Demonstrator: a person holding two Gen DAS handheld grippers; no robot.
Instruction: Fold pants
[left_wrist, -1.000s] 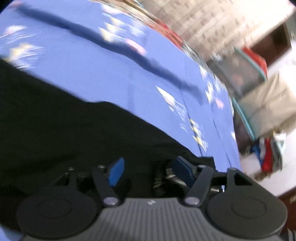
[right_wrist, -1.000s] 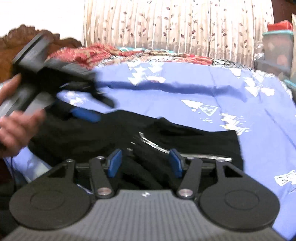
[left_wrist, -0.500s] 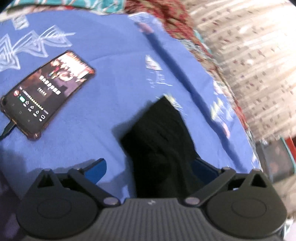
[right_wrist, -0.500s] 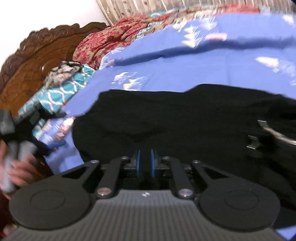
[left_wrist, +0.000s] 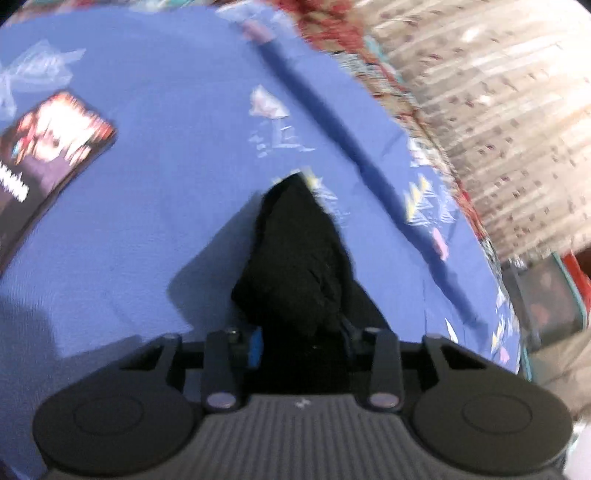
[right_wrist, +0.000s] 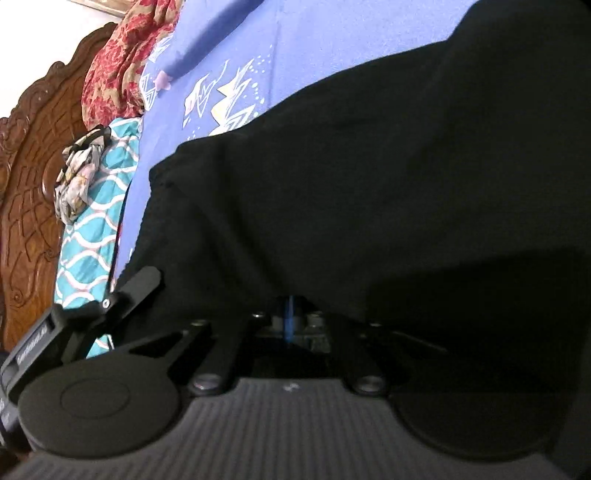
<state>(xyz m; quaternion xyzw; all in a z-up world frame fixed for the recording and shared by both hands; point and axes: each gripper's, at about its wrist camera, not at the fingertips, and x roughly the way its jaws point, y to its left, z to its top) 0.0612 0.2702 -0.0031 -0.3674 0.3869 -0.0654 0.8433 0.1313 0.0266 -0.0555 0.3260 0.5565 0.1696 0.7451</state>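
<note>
Left wrist: black pants bunched between nearly closed jaws.

left gripper: black links, blue pads, silver screws | right gripper: same, ribbed grey body

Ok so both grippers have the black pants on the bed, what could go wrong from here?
1. The left gripper, whose jaws have just been closing, holds only a bunched end of the pants; it may slip when pulled.
2. The phone lies on the bedsheet nearby; dragged fabric could sweep it.
3. The right gripper is shut under draped cloth, so its grip may be uneven.
</note>
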